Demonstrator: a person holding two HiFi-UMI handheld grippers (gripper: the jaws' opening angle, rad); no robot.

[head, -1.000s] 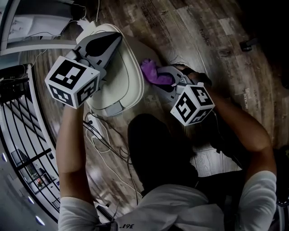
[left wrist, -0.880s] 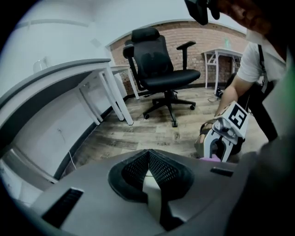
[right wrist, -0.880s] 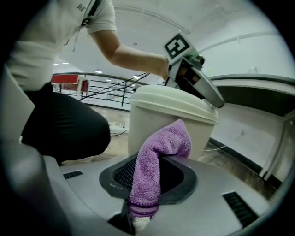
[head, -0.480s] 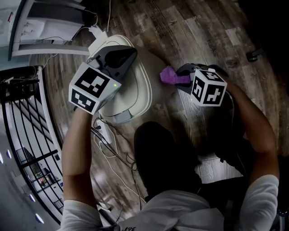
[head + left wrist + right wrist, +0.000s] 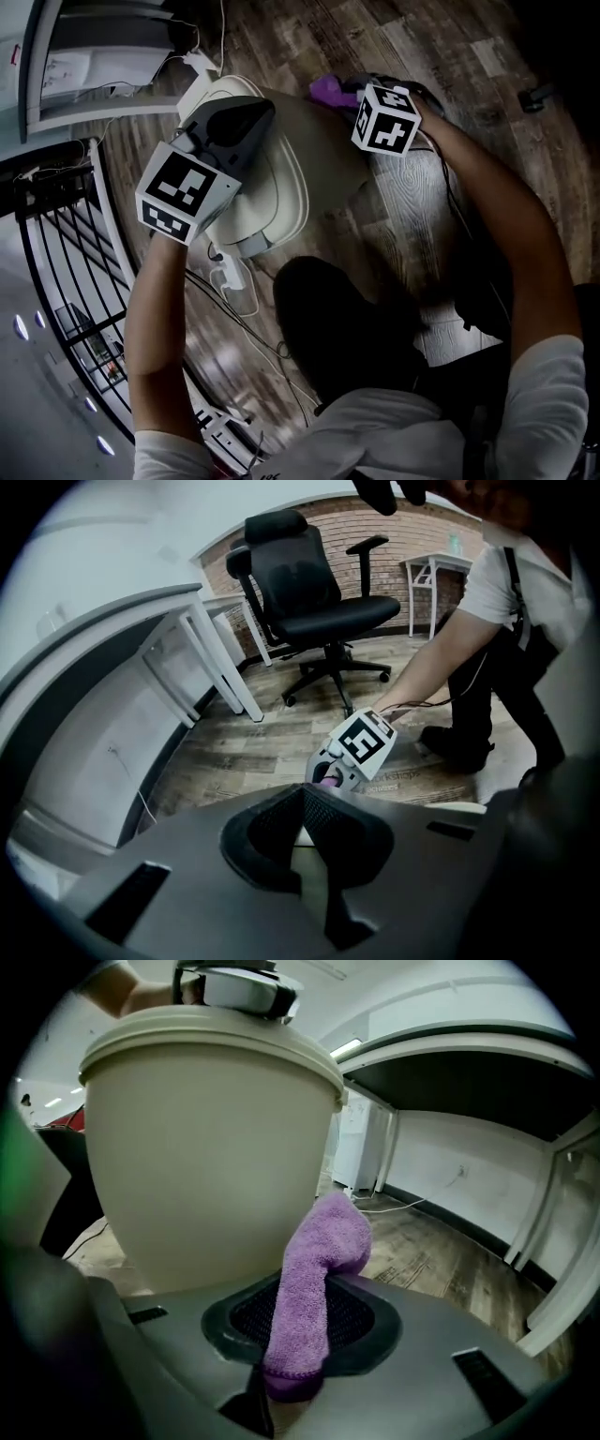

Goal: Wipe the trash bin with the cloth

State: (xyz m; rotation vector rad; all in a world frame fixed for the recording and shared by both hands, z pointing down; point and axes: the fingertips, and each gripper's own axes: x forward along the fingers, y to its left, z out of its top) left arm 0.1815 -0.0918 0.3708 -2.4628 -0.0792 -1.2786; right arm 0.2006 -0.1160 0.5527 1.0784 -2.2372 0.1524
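The cream trash bin [image 5: 323,155] stands on the wooden floor with its lid [image 5: 272,187] down. My left gripper [image 5: 258,108] hangs over the lid, shut and empty; whether it touches the lid I cannot tell. Its shut jaws [image 5: 305,794] fill the left gripper view's lower half. My right gripper [image 5: 345,94] is at the bin's far side, shut on the purple cloth [image 5: 325,89]. In the right gripper view the cloth [image 5: 323,1237] sticks up from between the jaws, close to the bin's wall [image 5: 206,1147]. The left gripper view shows the right gripper [image 5: 361,752] beyond the lid.
White cables and a power strip [image 5: 230,272] lie on the floor beside the bin. A black rack [image 5: 56,234] stands at the left. A black office chair [image 5: 314,602] and white desks [image 5: 141,696] stand behind. The person's dark shoe [image 5: 328,319] is near the bin.
My right gripper has carried the cloth from the lid's right edge to the bin's far side, further up the picture. The left gripper has stayed over the lid and turned a little.
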